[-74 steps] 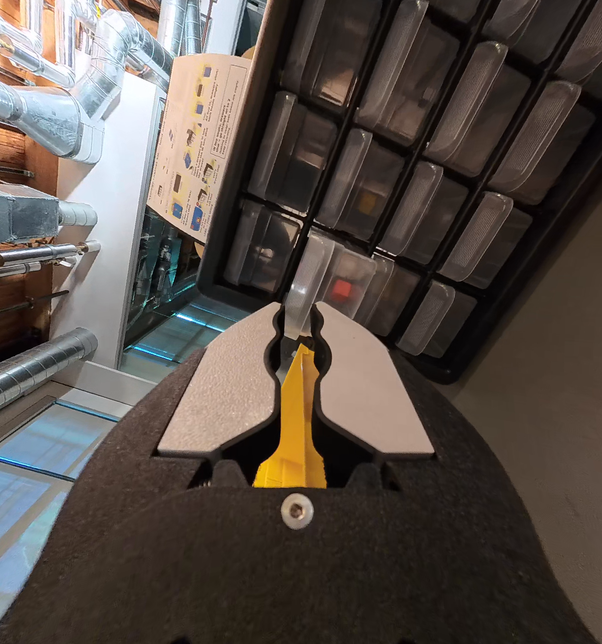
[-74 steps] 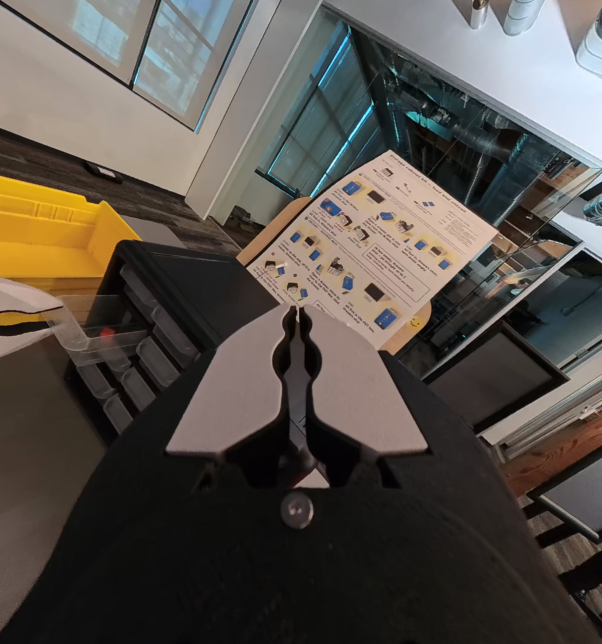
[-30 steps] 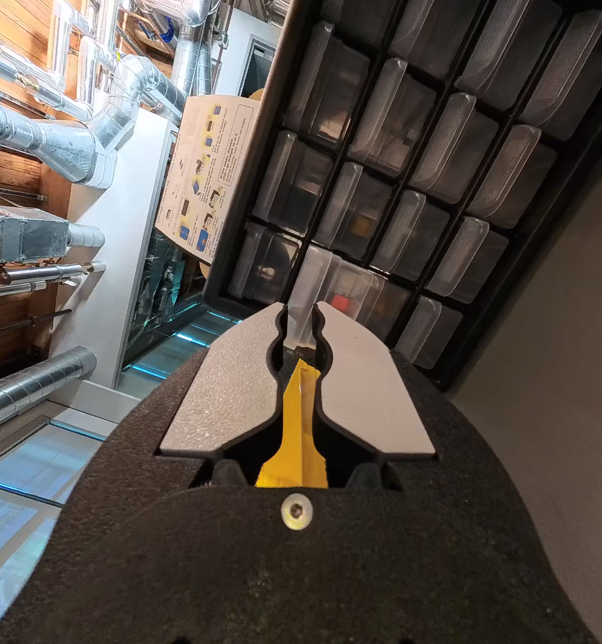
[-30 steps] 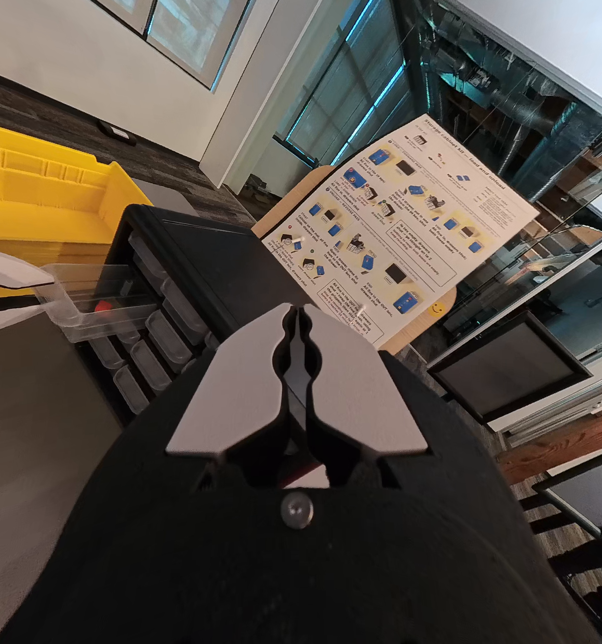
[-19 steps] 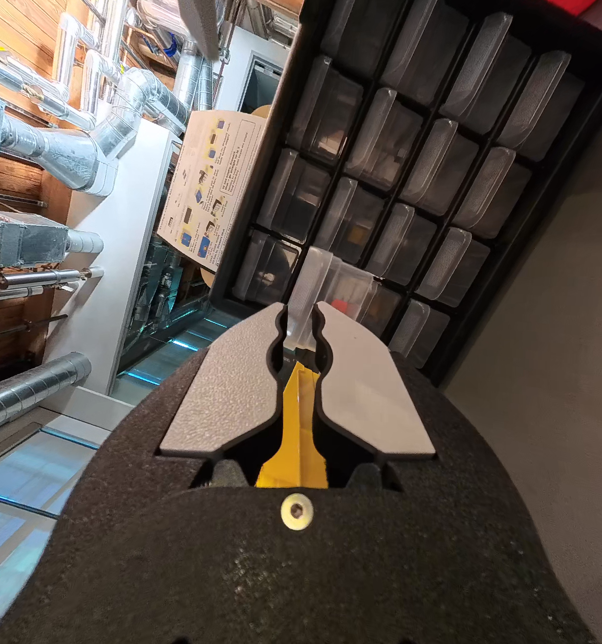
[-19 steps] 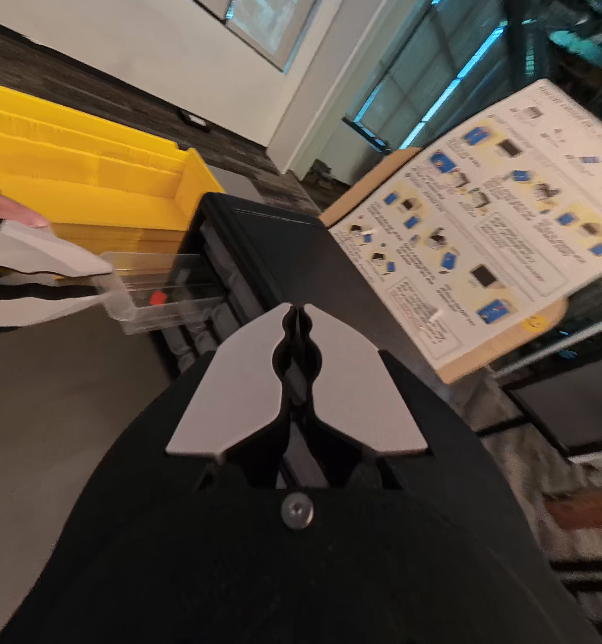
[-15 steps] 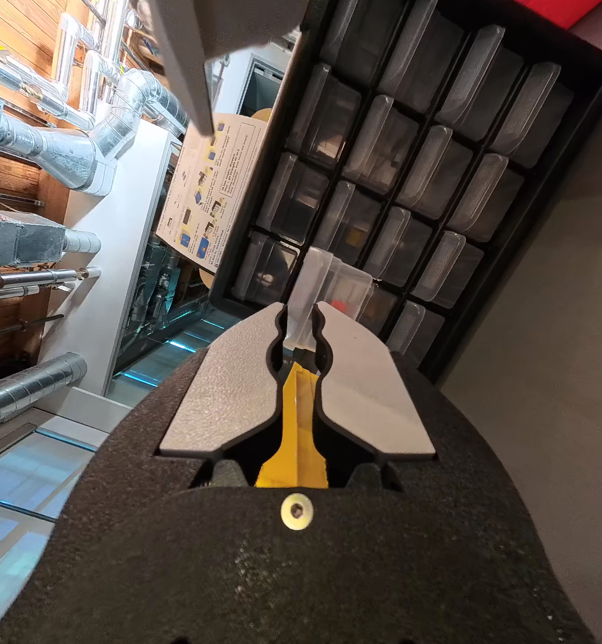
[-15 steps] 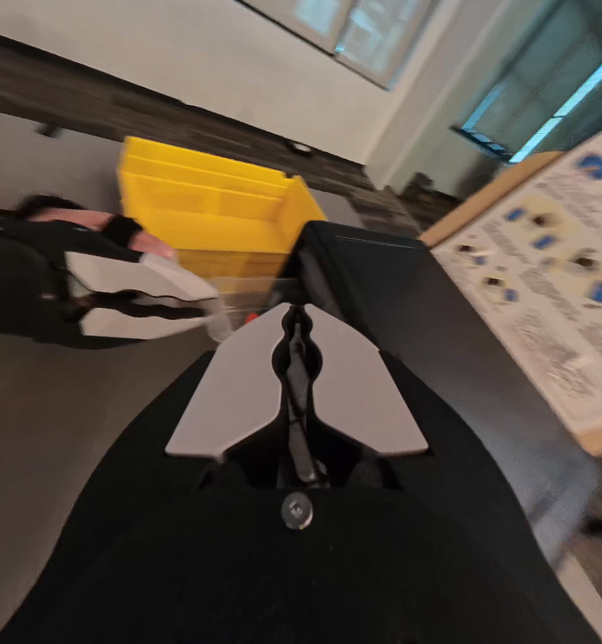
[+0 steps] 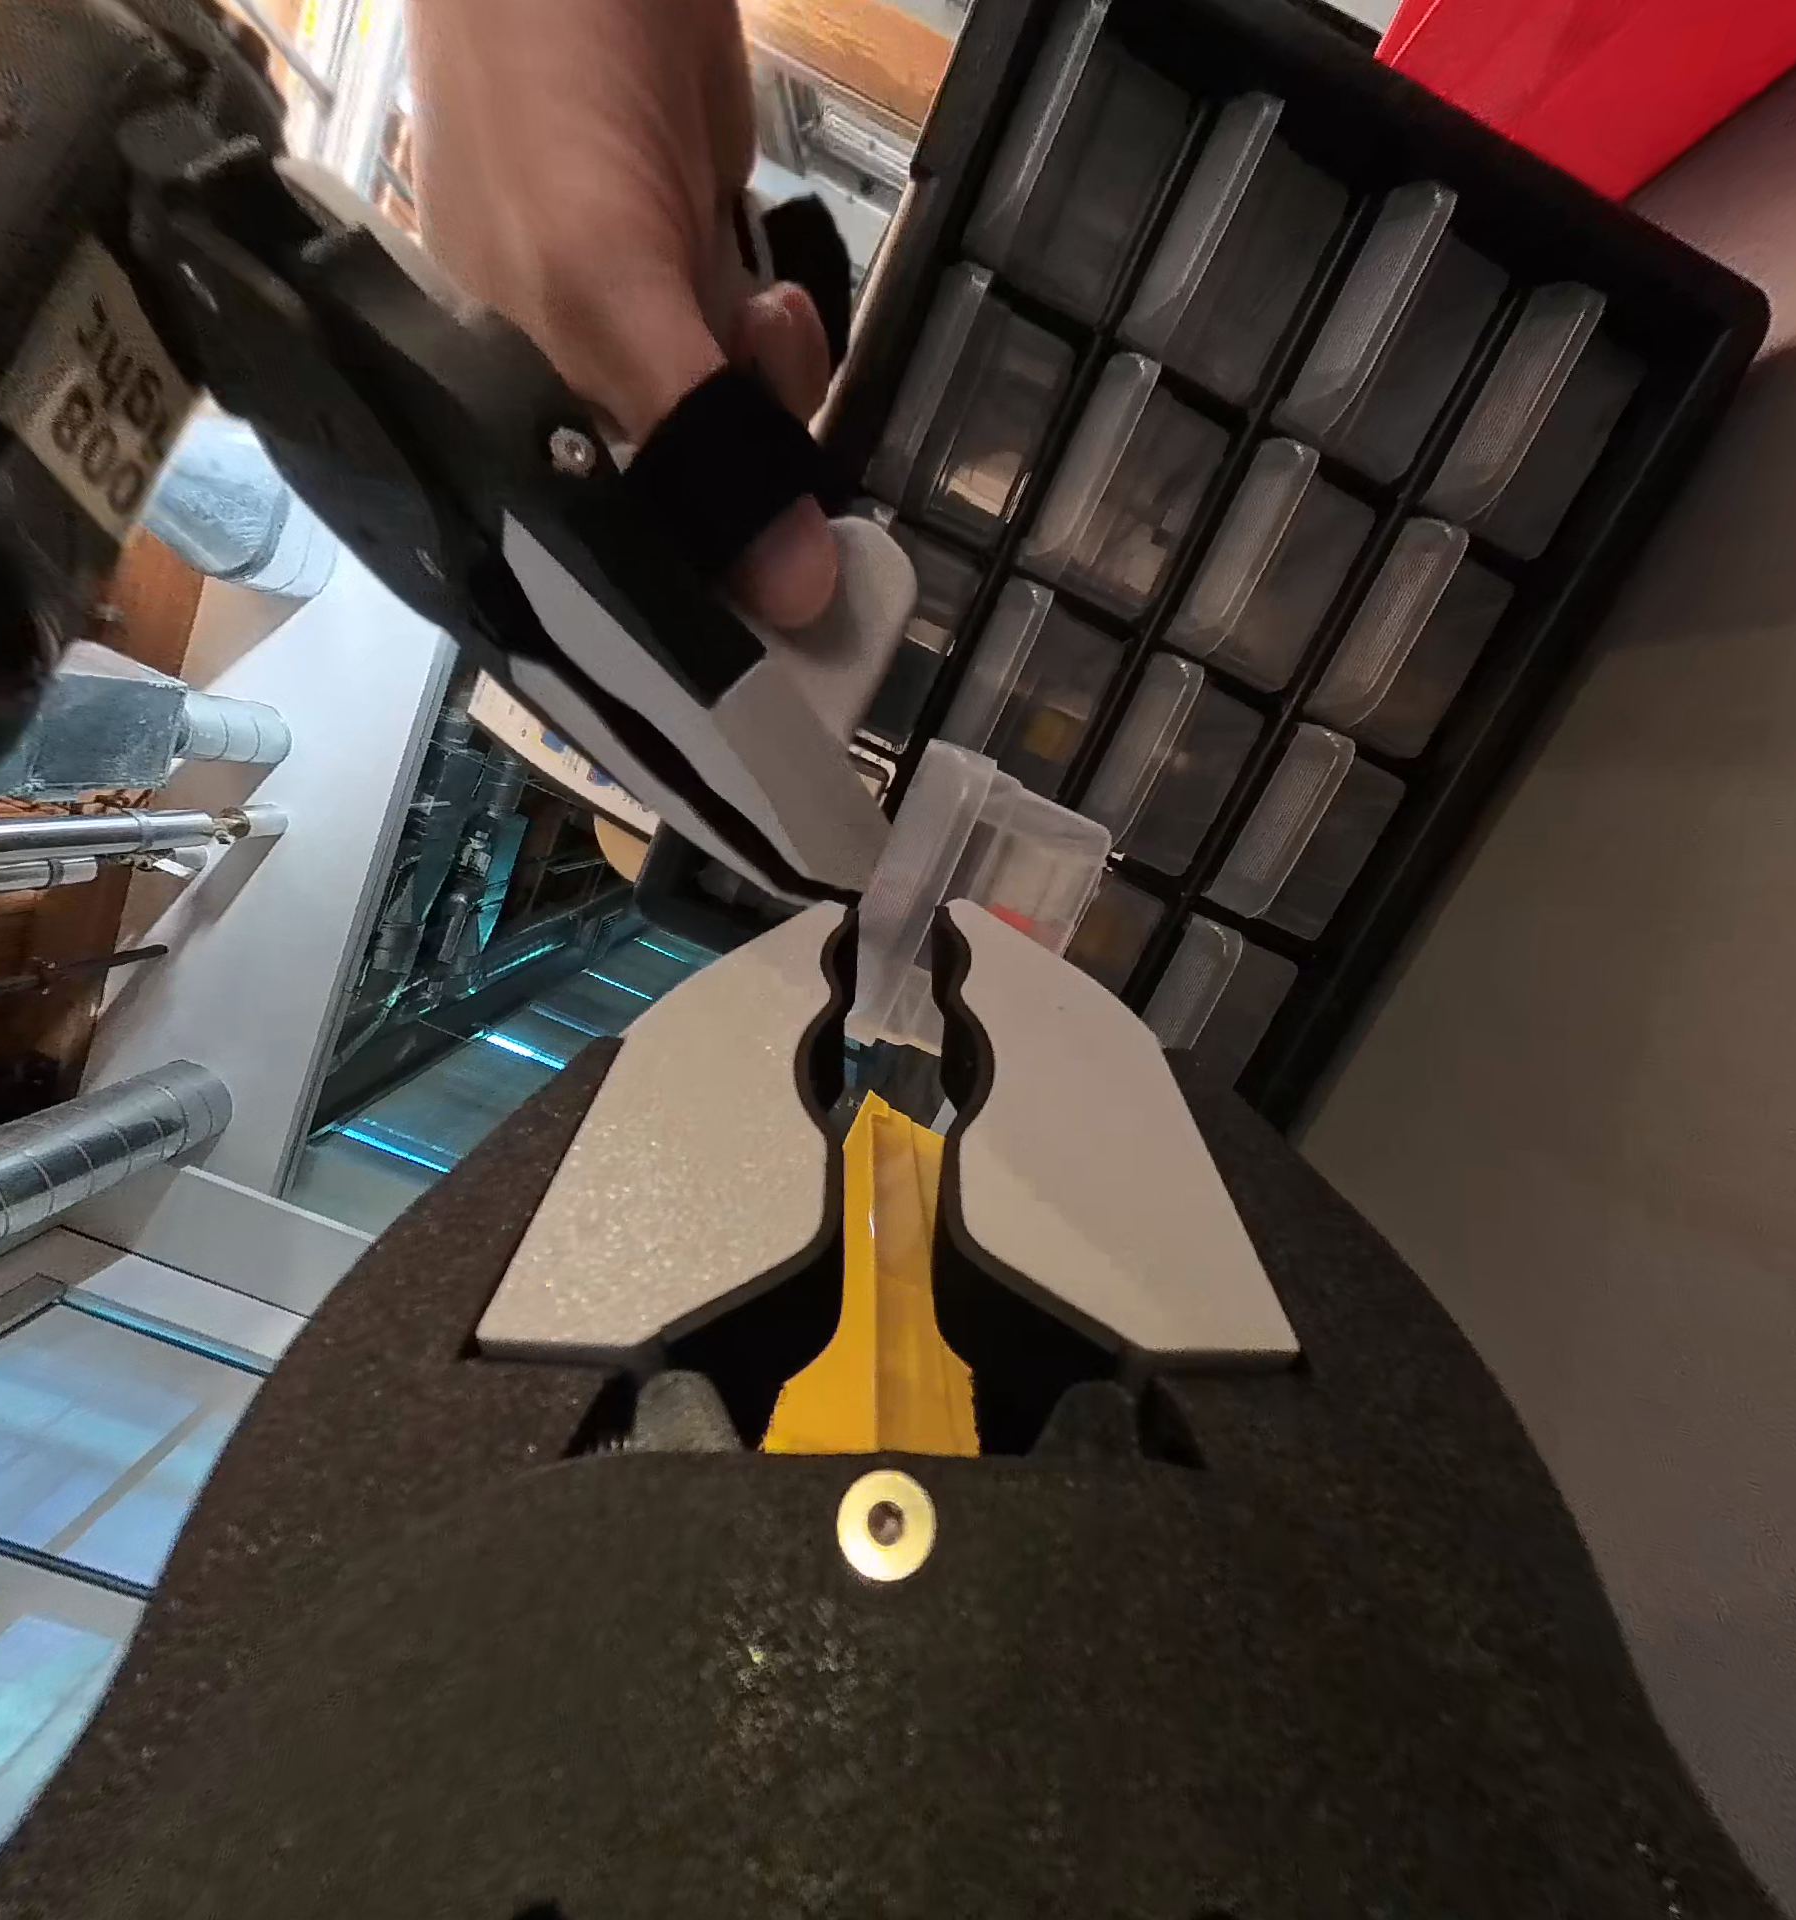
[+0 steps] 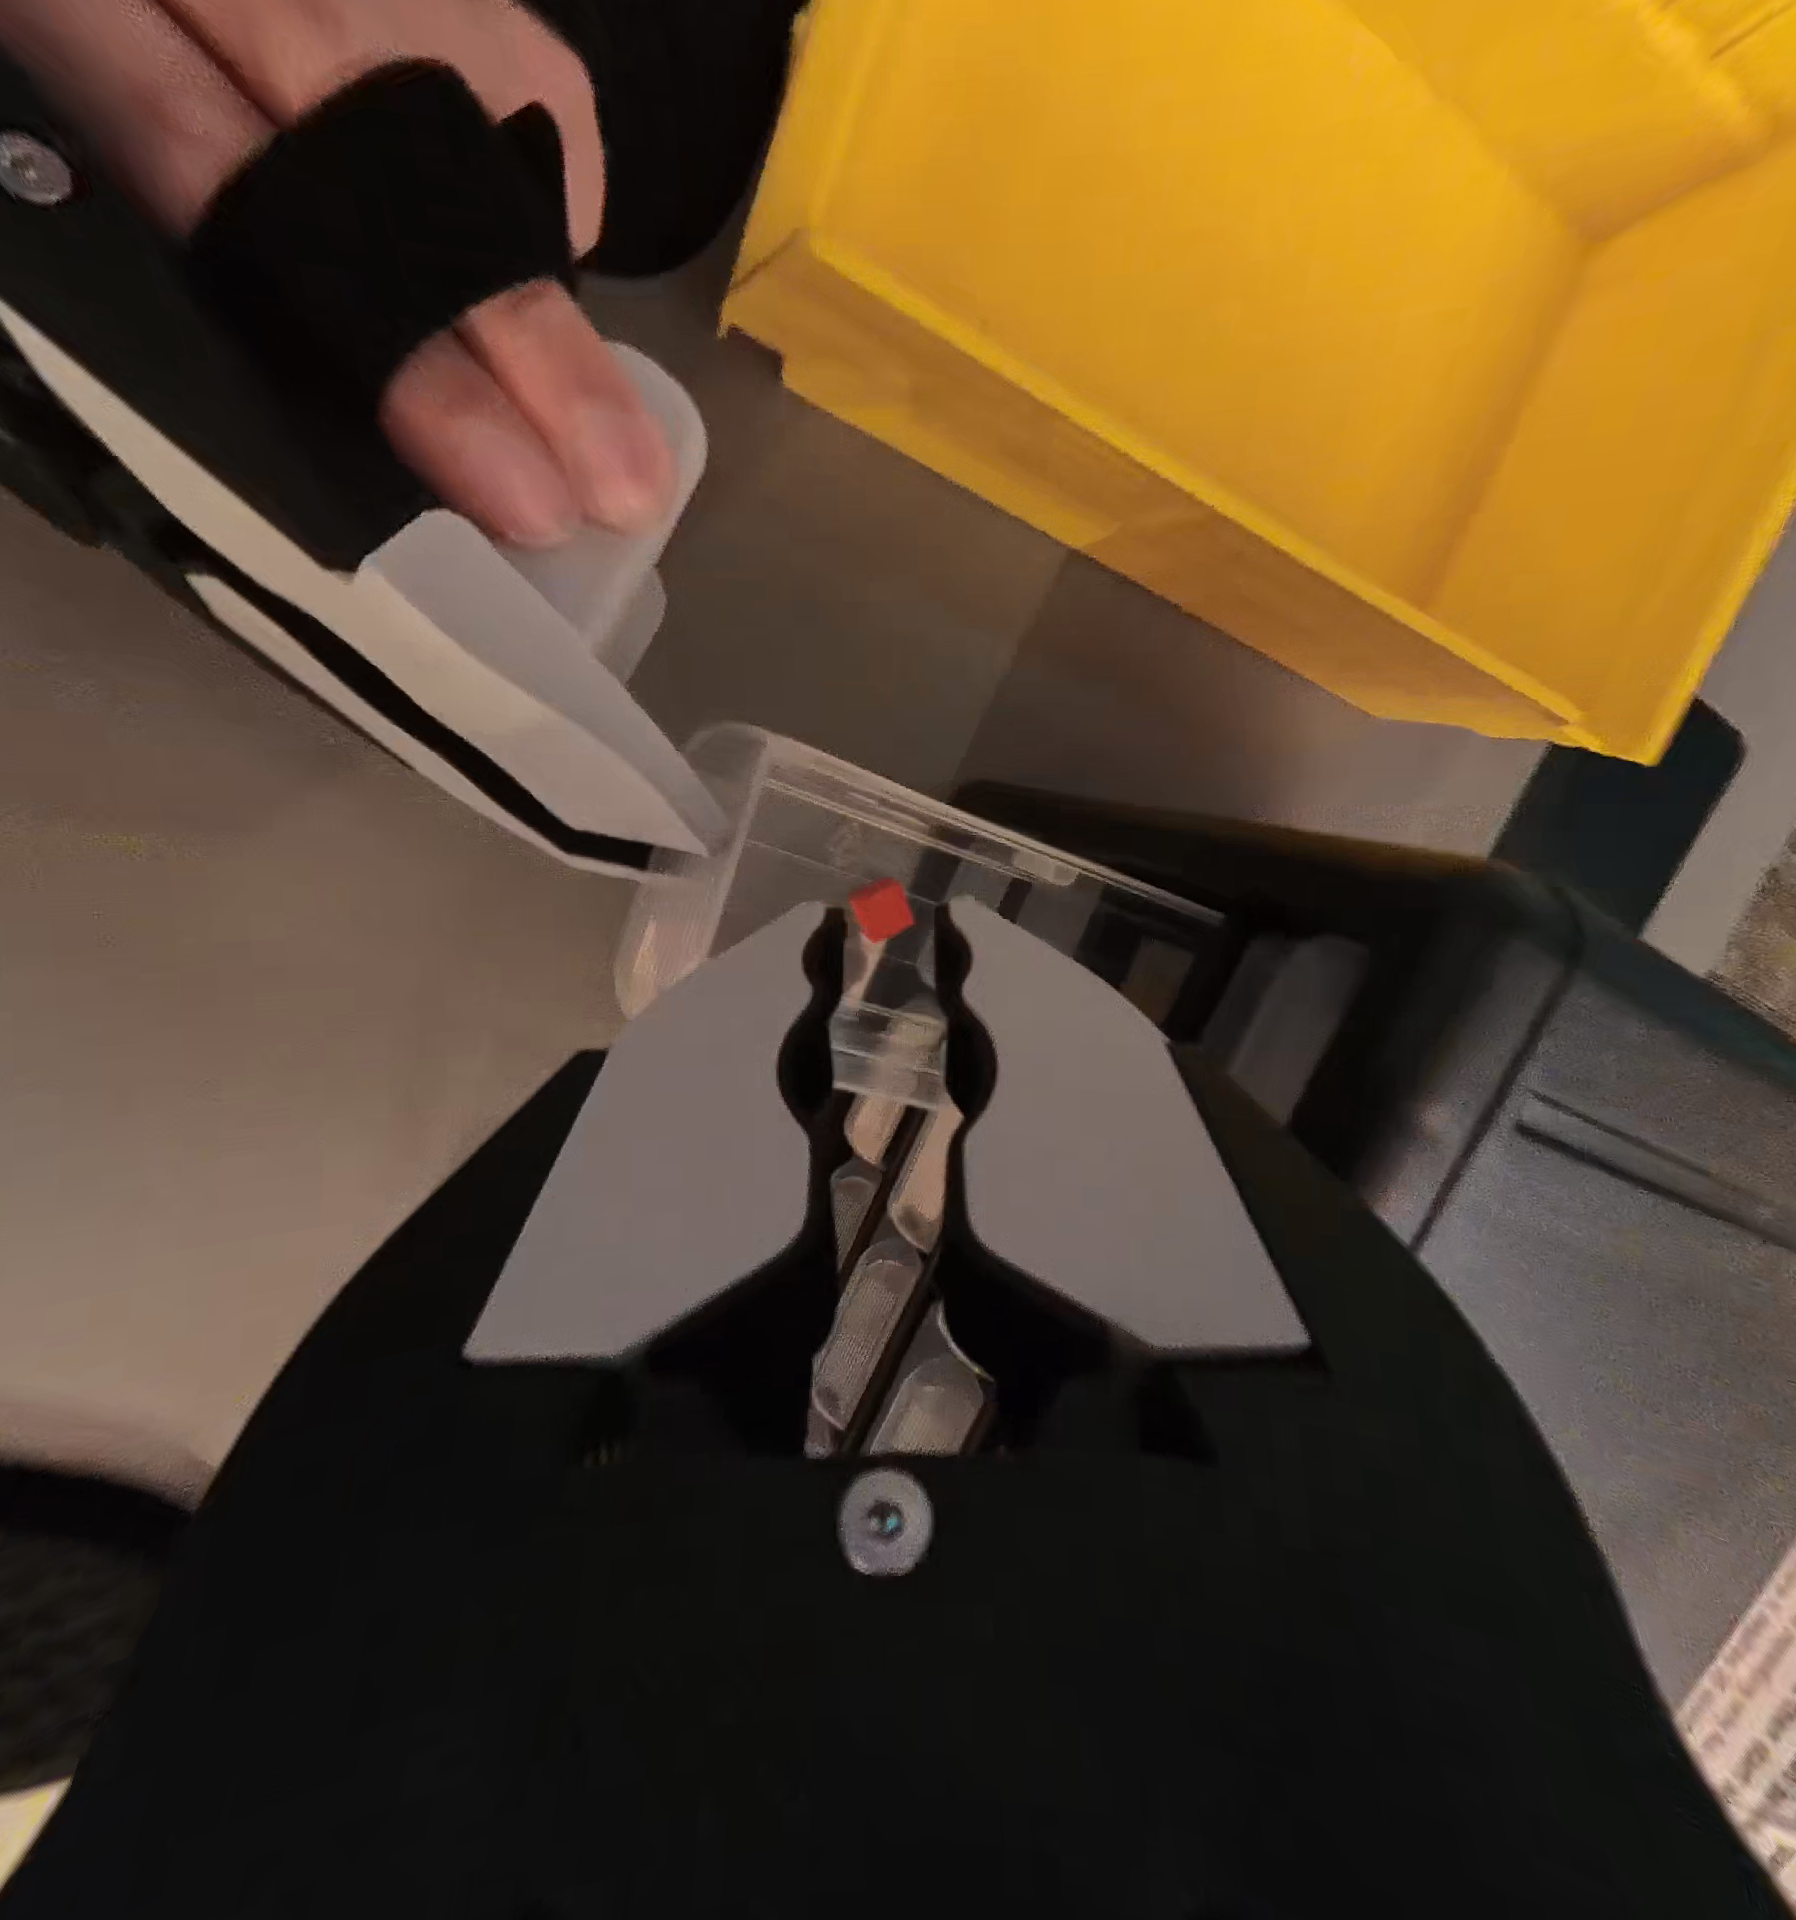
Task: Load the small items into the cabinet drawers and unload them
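The drawer (image 9: pixel 987 852), a small clear one, sticks out of the bottom row of the black cabinet (image 9: pixel 1642 312), second from the cabinet's left edge. The left gripper (image 9: pixel 894 971) is clamped on the drawer's front tab, which seems to be what keeps it pulled out and steady so its open top can be reached. A small red cube (image 10: pixel 881 907) lies on the drawer's floor, near the front. The right gripper (image 10: pixel 889 961) points down into the drawer from above, directly over the cube; its jaws stand only narrowly apart, with nothing between them. Judging by that aim, the cube is about to be picked out. The yellow bin (image 10: pixel 1341 343) sits behind the cabinet, close to its back edge, probably as the place for unloaded items.

Compared with 2.5 seconds ago, the drawer has come further out of its slot, and the left gripper has kept the same grip on the tab. The right gripper was then held off to the side, pointing past the cabinet at the room; it has since swung over the drawer and now crosses the left wrist view, with the hand (image 9: pixel 603 208) that carries it.
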